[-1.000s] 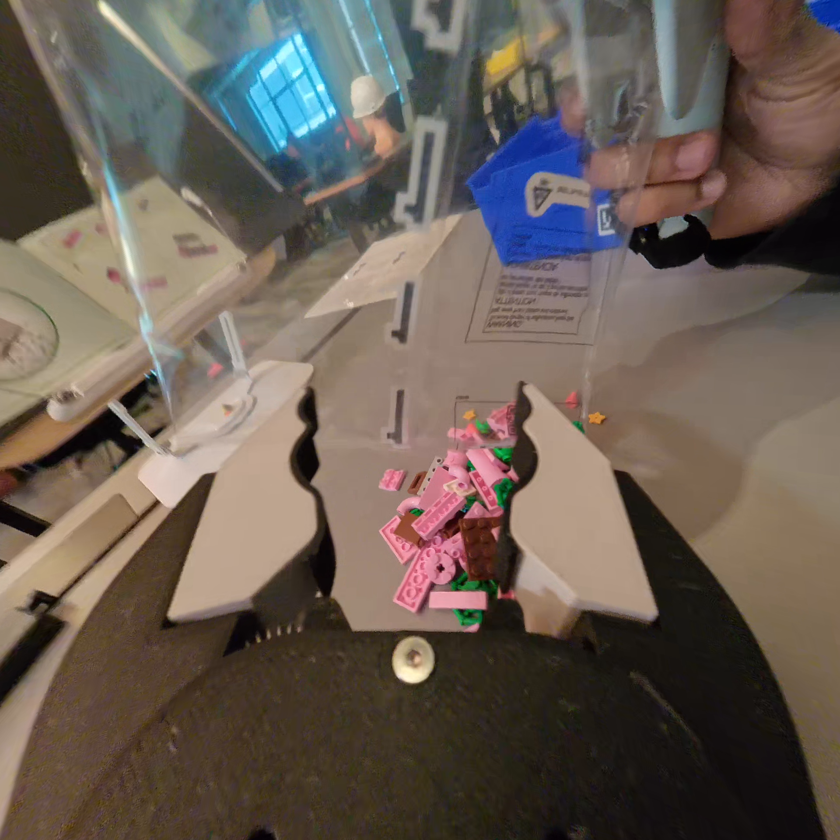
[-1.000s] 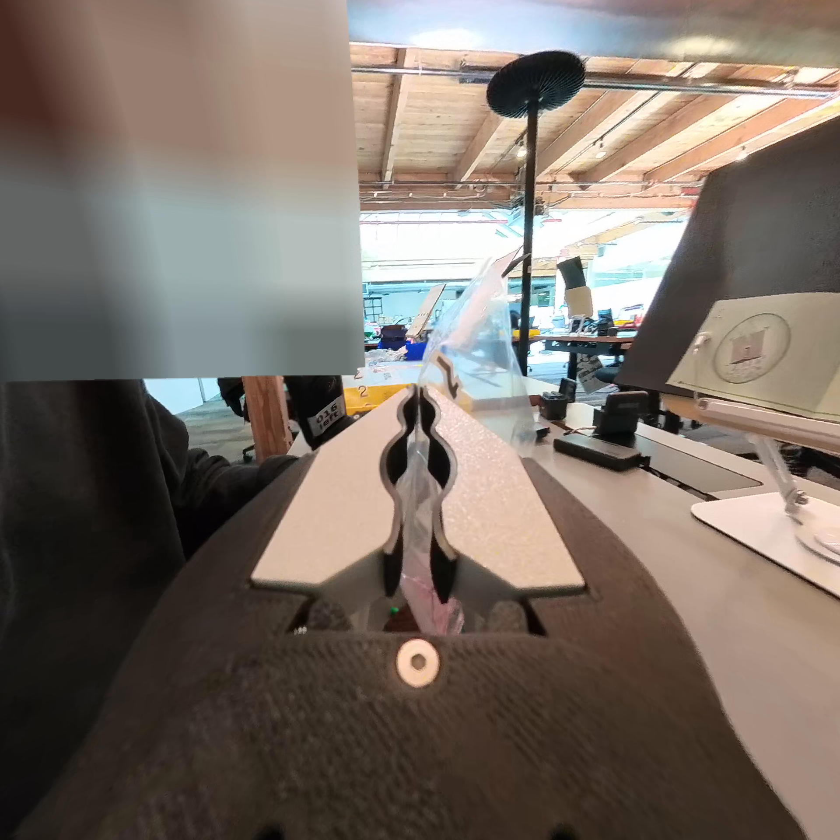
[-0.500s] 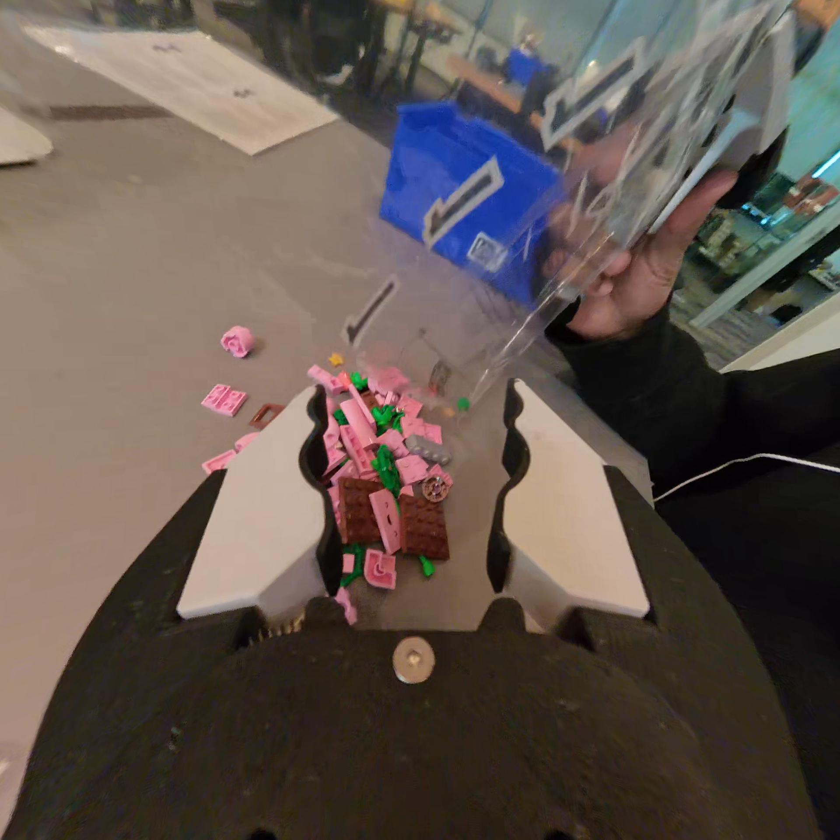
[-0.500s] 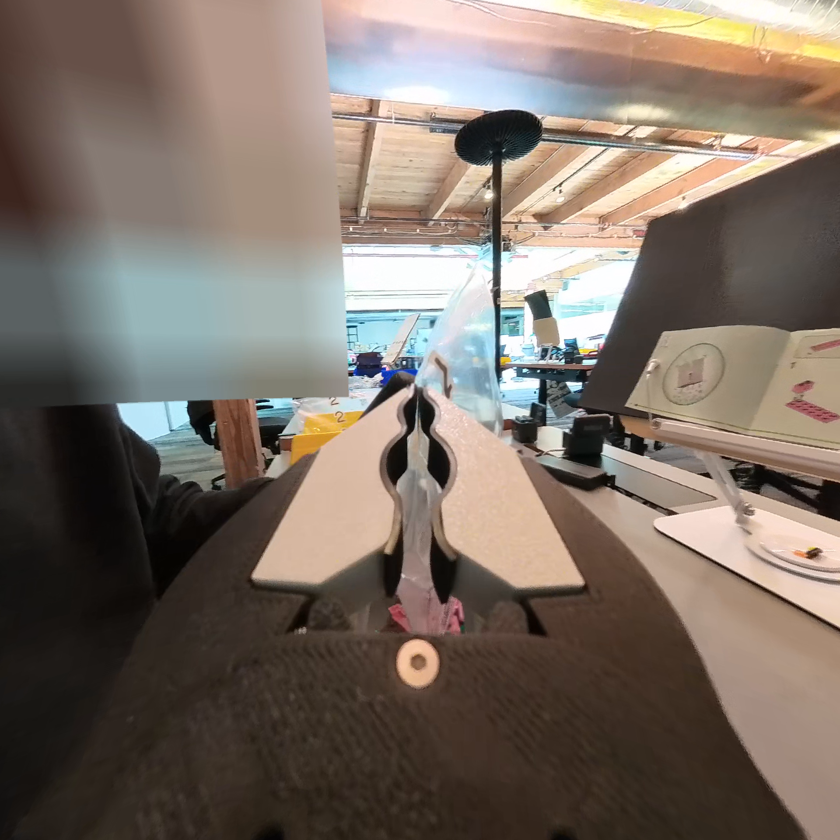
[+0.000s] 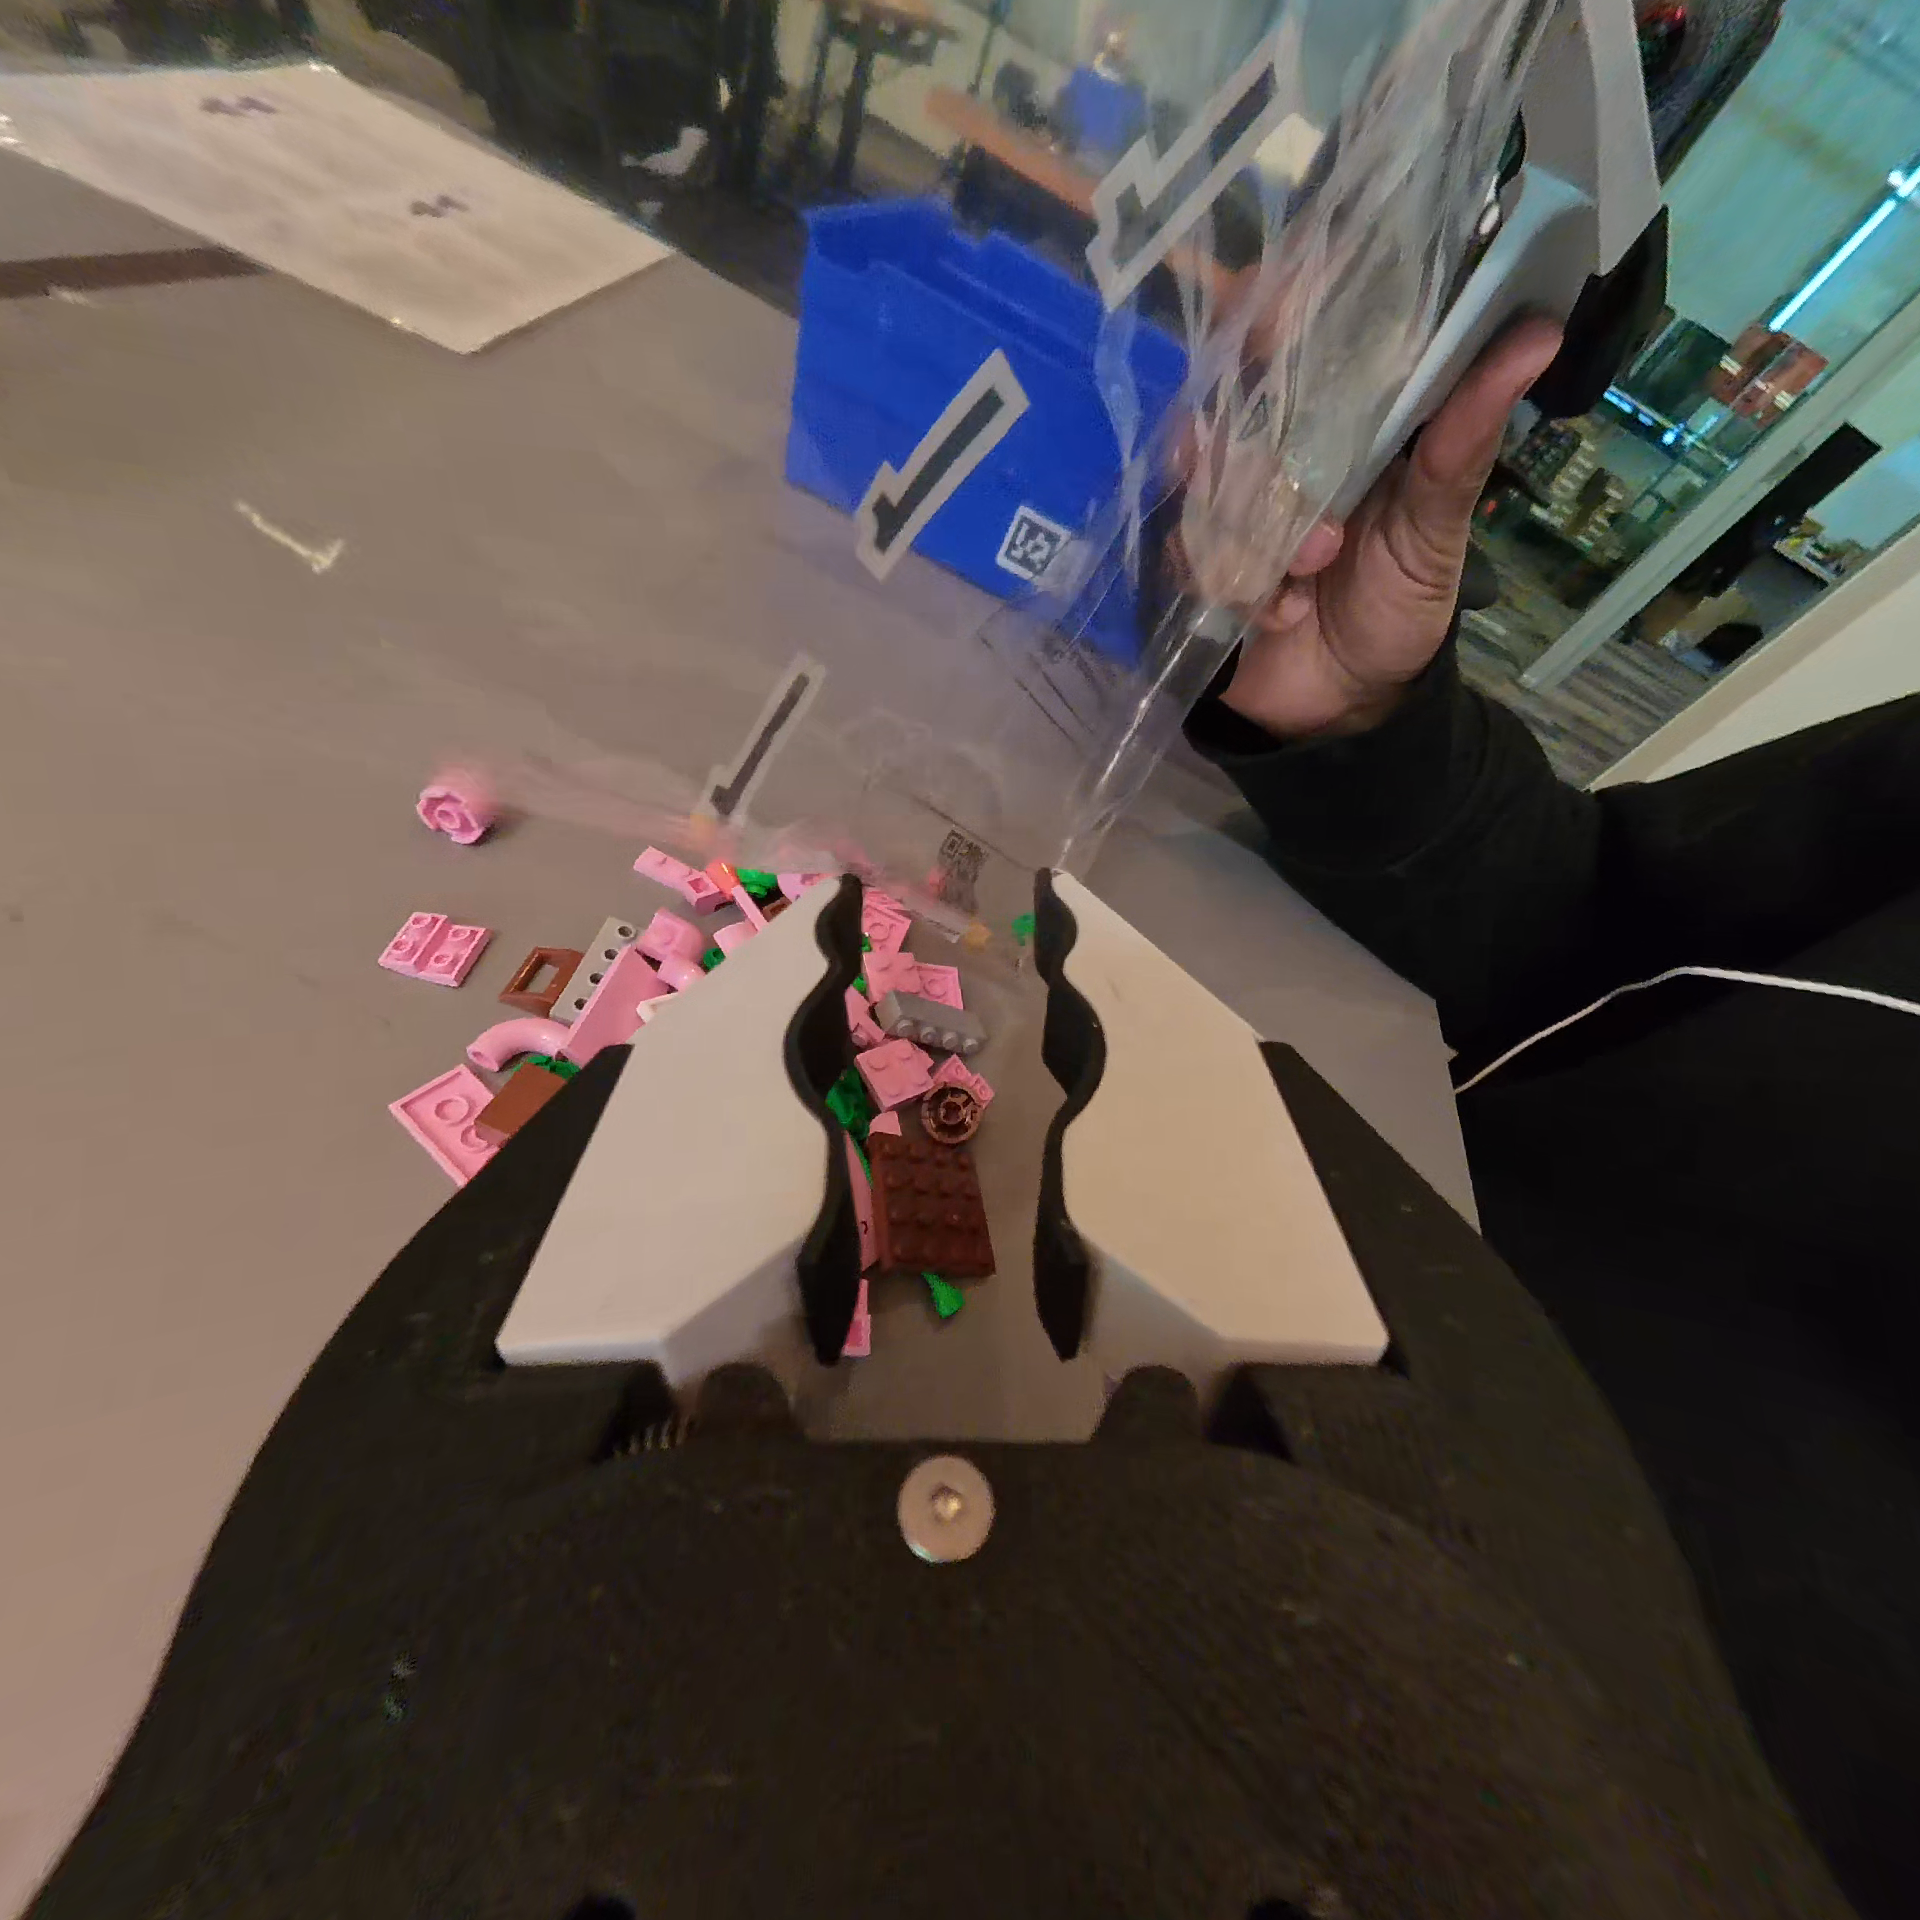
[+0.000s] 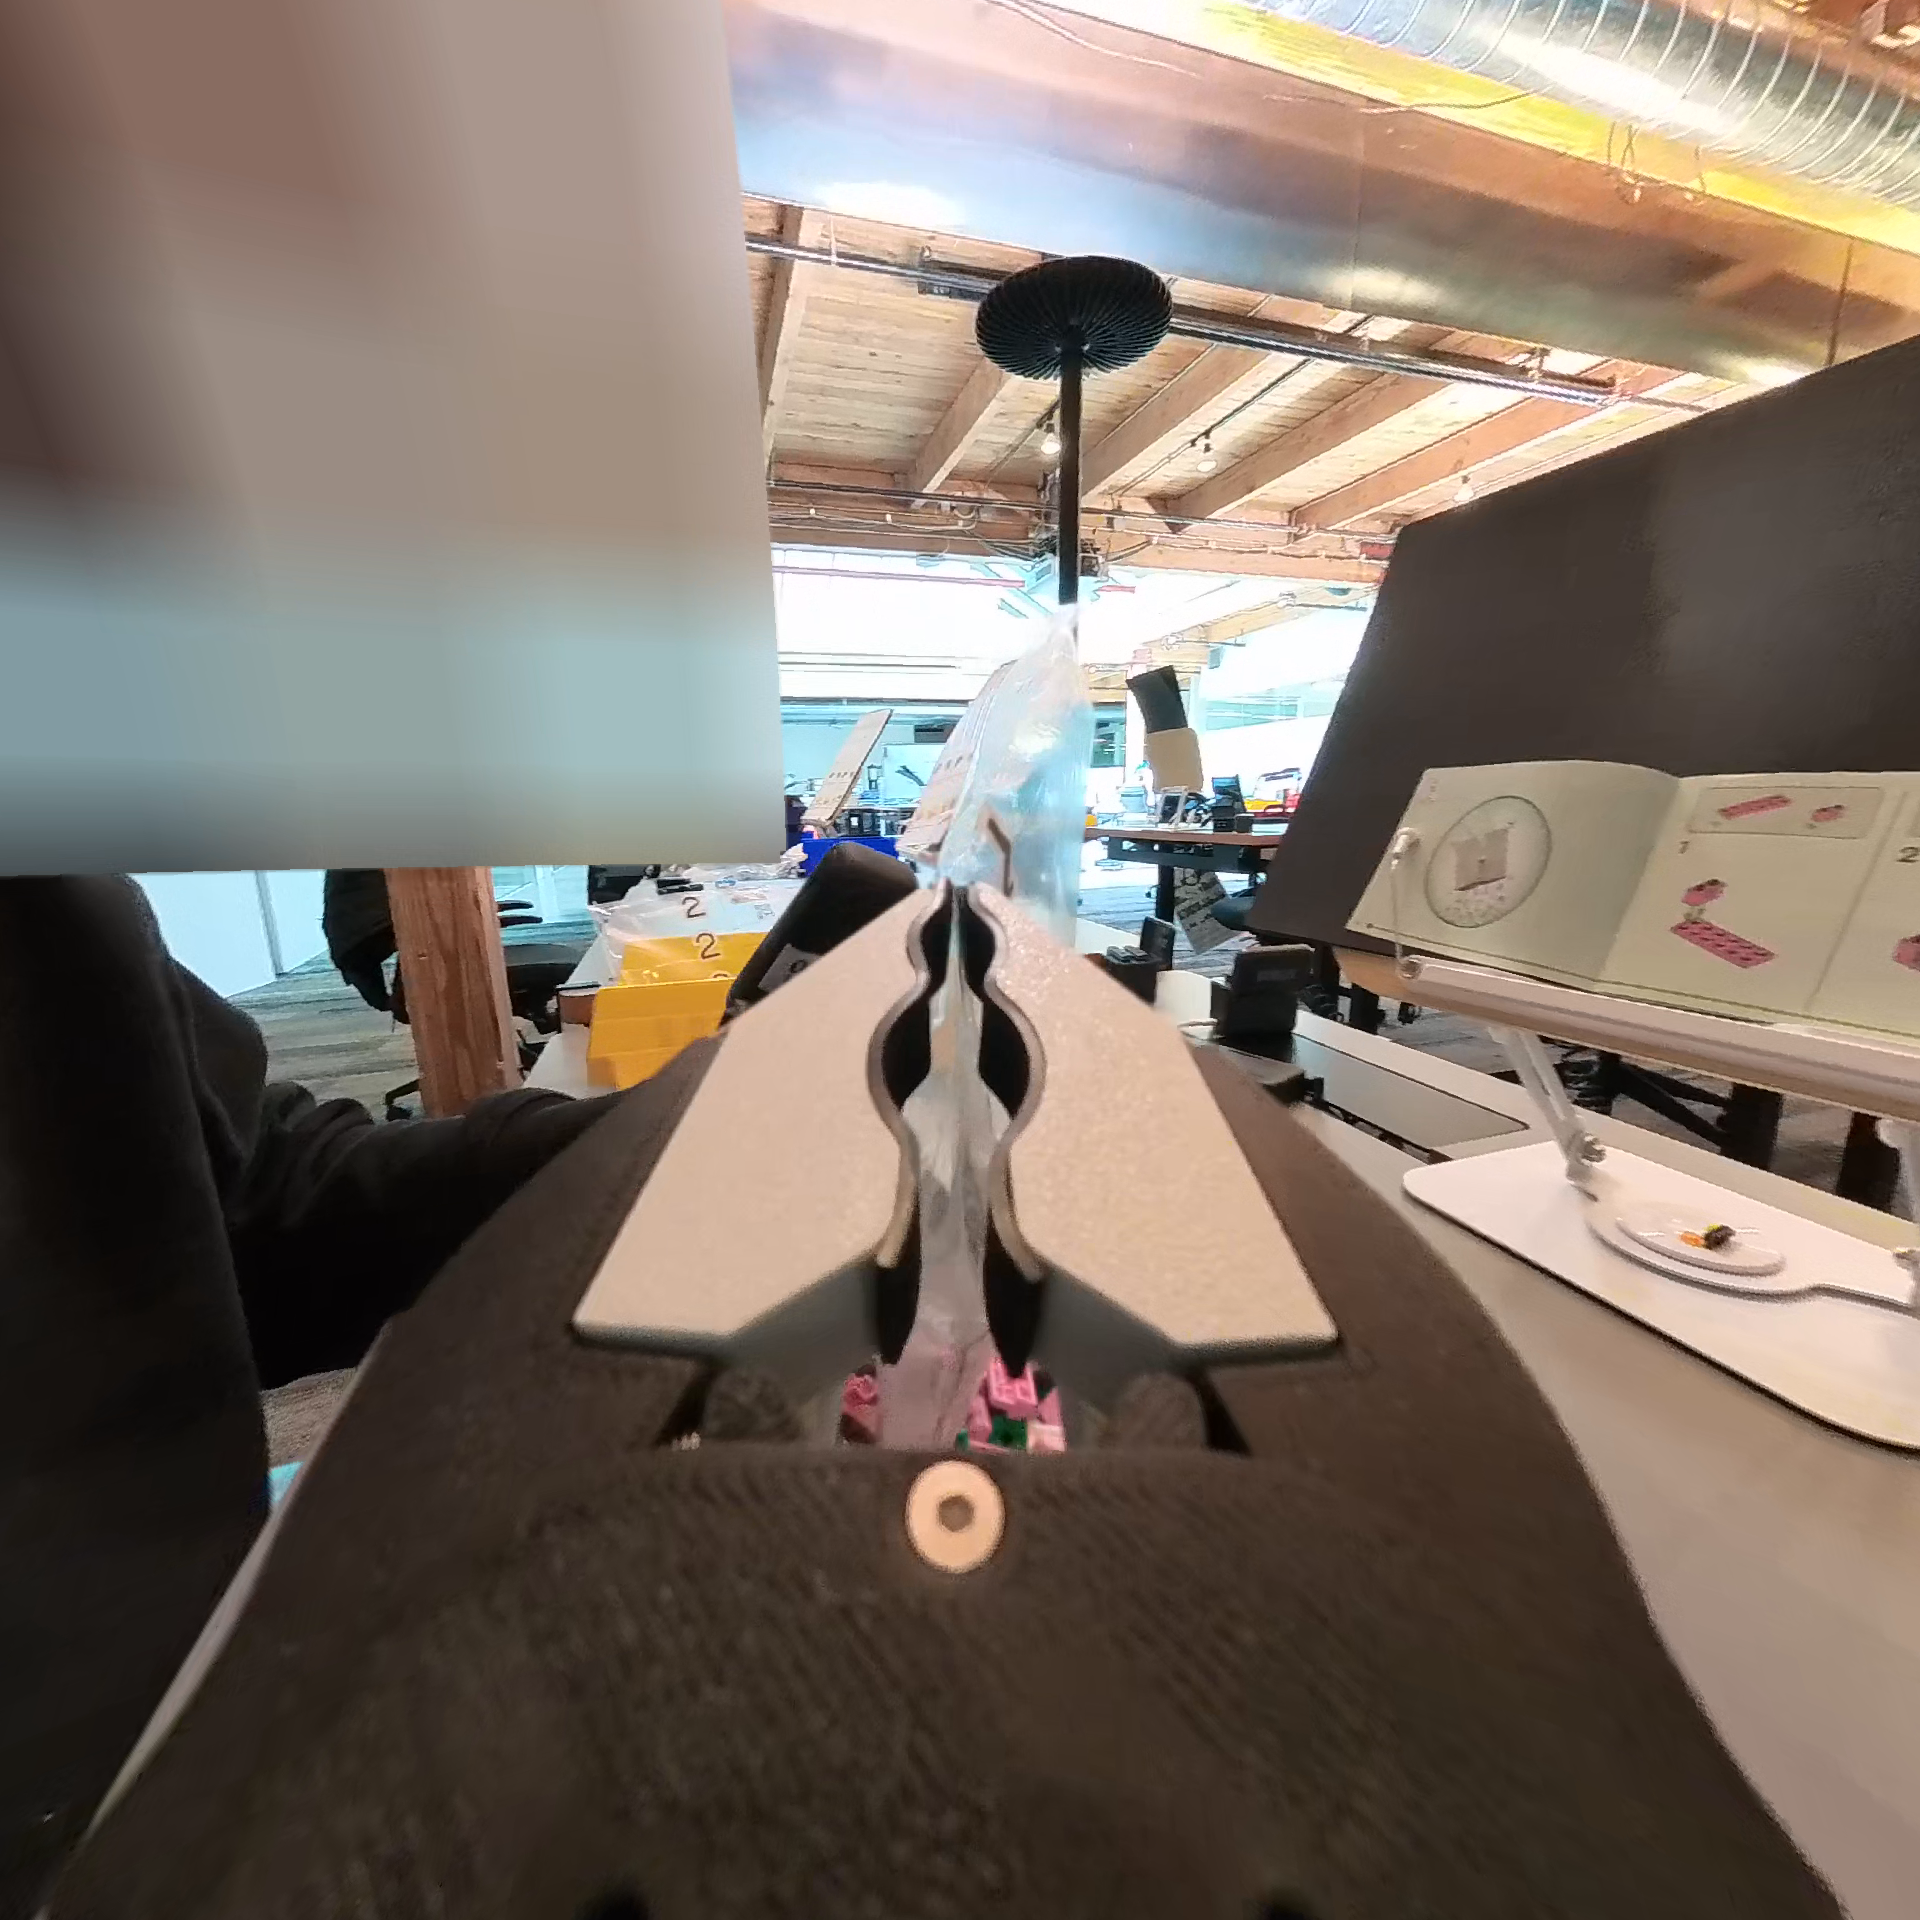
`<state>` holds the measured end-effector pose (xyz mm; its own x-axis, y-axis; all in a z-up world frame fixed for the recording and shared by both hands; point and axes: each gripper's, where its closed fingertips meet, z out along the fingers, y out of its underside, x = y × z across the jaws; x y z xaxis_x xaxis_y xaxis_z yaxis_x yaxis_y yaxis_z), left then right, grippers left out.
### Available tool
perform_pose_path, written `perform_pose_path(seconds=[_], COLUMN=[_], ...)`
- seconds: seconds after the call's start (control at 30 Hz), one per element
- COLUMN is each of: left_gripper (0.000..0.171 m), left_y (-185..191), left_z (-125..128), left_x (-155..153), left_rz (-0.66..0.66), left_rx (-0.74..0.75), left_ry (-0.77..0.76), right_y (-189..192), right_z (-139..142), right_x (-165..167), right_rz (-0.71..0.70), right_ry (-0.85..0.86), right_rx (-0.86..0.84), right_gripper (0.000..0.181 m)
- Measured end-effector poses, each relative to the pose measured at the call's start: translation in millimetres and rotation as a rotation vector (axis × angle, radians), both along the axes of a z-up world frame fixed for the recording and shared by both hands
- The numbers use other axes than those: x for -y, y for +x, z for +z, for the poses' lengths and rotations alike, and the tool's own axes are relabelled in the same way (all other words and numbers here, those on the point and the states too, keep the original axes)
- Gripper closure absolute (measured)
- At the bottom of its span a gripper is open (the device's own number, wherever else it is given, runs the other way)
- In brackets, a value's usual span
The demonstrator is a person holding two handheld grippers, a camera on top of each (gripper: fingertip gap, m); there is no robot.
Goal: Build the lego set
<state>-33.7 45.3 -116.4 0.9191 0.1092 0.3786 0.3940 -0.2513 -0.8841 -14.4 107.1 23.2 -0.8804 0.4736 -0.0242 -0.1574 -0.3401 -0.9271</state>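
Pink, green and brown lego pieces scattered on the grey surface, now spread wider than a second ago, when most lay heaped under the bag's mouth. One pink rose-shaped piece apart to the left; a brown plate seen between the left claw's fingers. Clear plastic bag lifted and tipped above the pile, seemingly near empty, pinched in the right claw, fully closed on the film. Left claw partly open, gripping nothing, hovering over the pieces, narrower than before. Blue bin behind; instruction booklet propped on a stand to the right. Emptying probably done; sorting and the first building step likely next.
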Motion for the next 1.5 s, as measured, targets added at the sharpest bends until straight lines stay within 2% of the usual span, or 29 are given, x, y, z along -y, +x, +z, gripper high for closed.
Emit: perform_pose_path(seconds=[0.1,0.33,0.47,0.73,0.83,1.07,1.23,1.4,1.5], left_gripper=[0.152,0.159,0.171,0.171,0.171,0.171,0.171,0.171,0.171], left_y=[-4.1,1.8,-3.4,-8.7,-12.0,-33.1,-34.1,-29.9,-25.2], left_z=[3.9,14.2,17.1,40.2,49.0,67.6,71.7,72.9,72.8], left_x=[2.7,3.2,5.9,15.1,19.5,38.2,40.7,37.8,35.1], left_rz=[0.012,-0.027,0.002,0.007,0.012,0.059,0.046,0.029,0.007], left_rx=[0.023,0.004,-0.014,0.045,0.093,0.305,0.358,0.352,0.339], left_ry=[0.028,0.080,0.091,0.234,0.299,0.498,0.545,0.546,0.535], right_y=[-6.5,-10.8,-11.0,-12.8,-16.7,-20.9,-25.2,-19.5,-15.4], right_z=[-0.5,-3.2,-7.4,-7.8,-7.5,-8.7,-24.8,-54.9,-65.7], right_x=[-6.3,-7.7,-3.3,-5.0,-11.3,-17.8,-2.8,30.9,44.8], right_rz=[-0.048,-0.062,-0.075,-0.039,-0.061,-0.071,-0.032,0.114,0.179], right_ry=[-0.009,-0.009,0.033,-0.008,-0.022,-0.041,0.030,0.154,0.171], right_rx=[0.012,0.035,0.027,0.053,0.066,0.086,0.141,0.246,0.294], right_gripper=[0.181,0.181,0.178,0.144,0.137,0.134,0.125,0.119,0.118])
